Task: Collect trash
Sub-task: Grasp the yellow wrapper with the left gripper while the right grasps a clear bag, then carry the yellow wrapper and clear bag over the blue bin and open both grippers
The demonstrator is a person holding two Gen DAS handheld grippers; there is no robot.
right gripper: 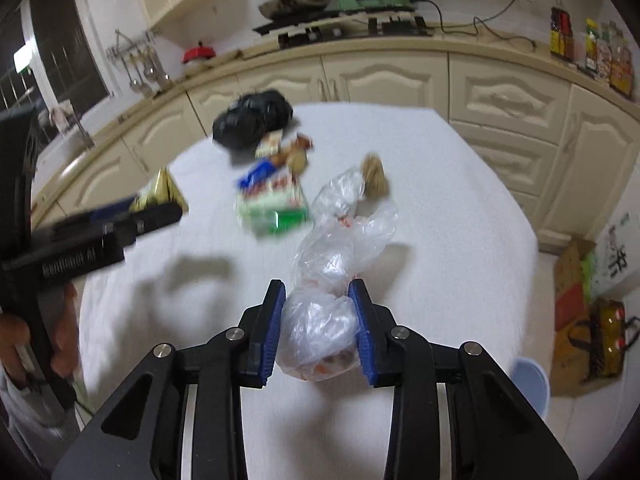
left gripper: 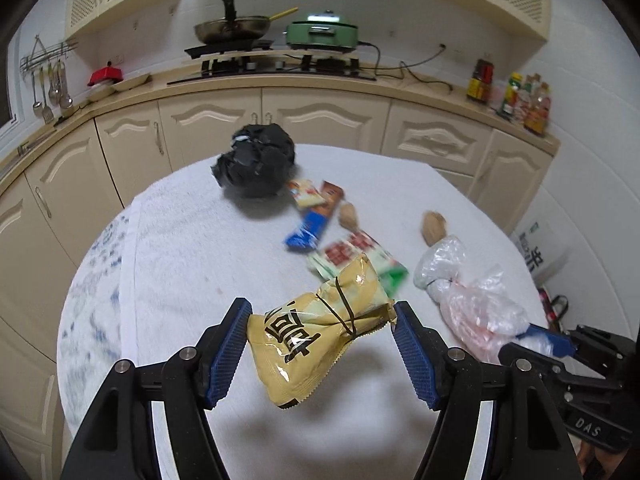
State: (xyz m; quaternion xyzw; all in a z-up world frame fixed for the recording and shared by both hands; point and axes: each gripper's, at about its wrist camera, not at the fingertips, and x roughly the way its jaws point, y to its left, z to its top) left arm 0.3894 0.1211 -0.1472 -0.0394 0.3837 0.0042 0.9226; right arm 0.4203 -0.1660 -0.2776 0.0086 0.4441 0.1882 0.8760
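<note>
My left gripper point(left gripper: 322, 316) is shut on a crumpled yellow snack bag point(left gripper: 316, 332) and holds it above the white table point(left gripper: 192, 240). My right gripper point(right gripper: 317, 292) is shut on a clear plastic bag point(right gripper: 320, 328) with bits of trash inside, its loose end trailing over the table point(right gripper: 440, 208). On the table lie a black bin bag point(left gripper: 256, 164), a blue wrapper point(left gripper: 310, 228), a red and green packet point(left gripper: 360, 256), a small yellow packet point(left gripper: 306, 194) and two brown lumps point(left gripper: 433, 226). The left gripper point(right gripper: 132, 216) shows at the left of the right wrist view.
Cream kitchen cabinets point(left gripper: 280, 120) and a counter with a stove point(left gripper: 272, 66), wok and green cooker stand behind the table. Bottles point(left gripper: 520, 100) stand on the counter at the right. Boxes and bags point(right gripper: 588, 312) and a blue bin point(right gripper: 532, 380) sit on the floor right of the table.
</note>
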